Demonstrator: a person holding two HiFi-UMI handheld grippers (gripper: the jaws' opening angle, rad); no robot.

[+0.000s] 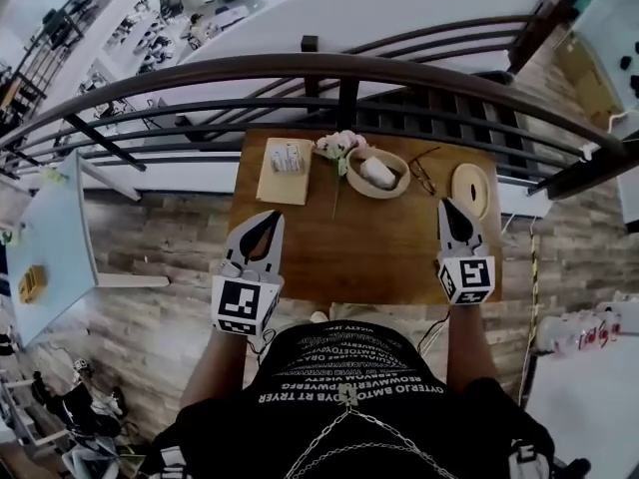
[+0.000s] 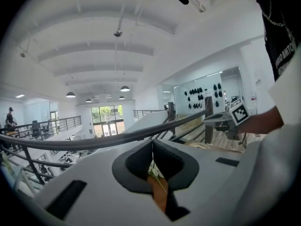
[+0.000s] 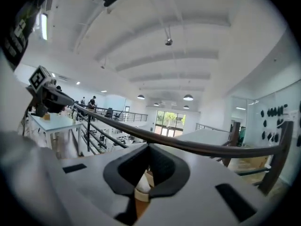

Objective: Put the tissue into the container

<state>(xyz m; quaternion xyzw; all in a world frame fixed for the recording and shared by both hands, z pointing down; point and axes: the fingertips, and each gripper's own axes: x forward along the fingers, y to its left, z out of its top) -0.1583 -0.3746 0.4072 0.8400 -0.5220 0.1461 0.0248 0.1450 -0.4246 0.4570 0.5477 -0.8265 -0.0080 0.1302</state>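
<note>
A small white tissue pack [image 1: 287, 157] lies on a tan rectangular box or board [image 1: 284, 181] at the back left of the wooden table [image 1: 369, 242]. To its right stands a shallow wooden bowl [image 1: 392, 186] with a white wad [image 1: 377, 173] in it. My left gripper [image 1: 270, 218] hovers over the table's front left, shut and empty, well short of the pack. My right gripper [image 1: 448, 205] is at the front right, shut with nothing held. In each gripper view the jaws meet, left gripper [image 2: 152, 145] and right gripper [image 3: 148, 149].
Pink flowers [image 1: 339, 145] lie between the pack and the bowl. A pair of glasses [image 1: 423, 173] and a round wooden disc [image 1: 470, 189] sit at the back right. A dark curved railing [image 1: 329, 73] runs just behind the table, with an open drop beyond it.
</note>
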